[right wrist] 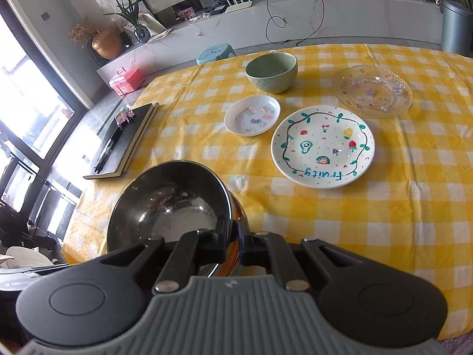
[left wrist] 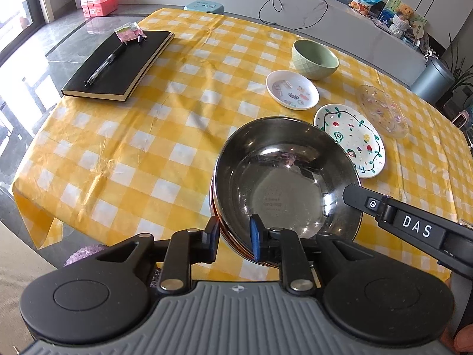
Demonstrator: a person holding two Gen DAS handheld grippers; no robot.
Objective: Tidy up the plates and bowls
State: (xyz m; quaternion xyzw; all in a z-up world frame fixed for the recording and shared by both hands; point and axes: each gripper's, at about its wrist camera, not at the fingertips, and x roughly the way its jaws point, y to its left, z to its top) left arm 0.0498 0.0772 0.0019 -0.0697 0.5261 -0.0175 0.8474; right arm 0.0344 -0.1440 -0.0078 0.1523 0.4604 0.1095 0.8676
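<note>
A steel bowl (left wrist: 283, 177) with a copper-coloured outside is held above the yellow checked tablecloth (left wrist: 147, 136). My left gripper (left wrist: 235, 236) is shut on its near rim, one finger inside, one outside. My right gripper (right wrist: 233, 242) is shut on the rim of the same steel bowl (right wrist: 168, 201); its black finger (left wrist: 354, 196) shows at the bowl's right edge in the left wrist view. Beyond lie a white "Fruity" plate (right wrist: 322, 145), a small white sticker dish (right wrist: 252, 115), a green bowl (right wrist: 272, 72) and a clear glass plate (right wrist: 374, 90).
A black notebook (left wrist: 118, 65) with a pen (left wrist: 106, 65) and small clips lies at the far left of the table. A pink box (left wrist: 99, 3), a blue stool (left wrist: 204, 6) and a grey bin (left wrist: 433, 78) stand beyond the table.
</note>
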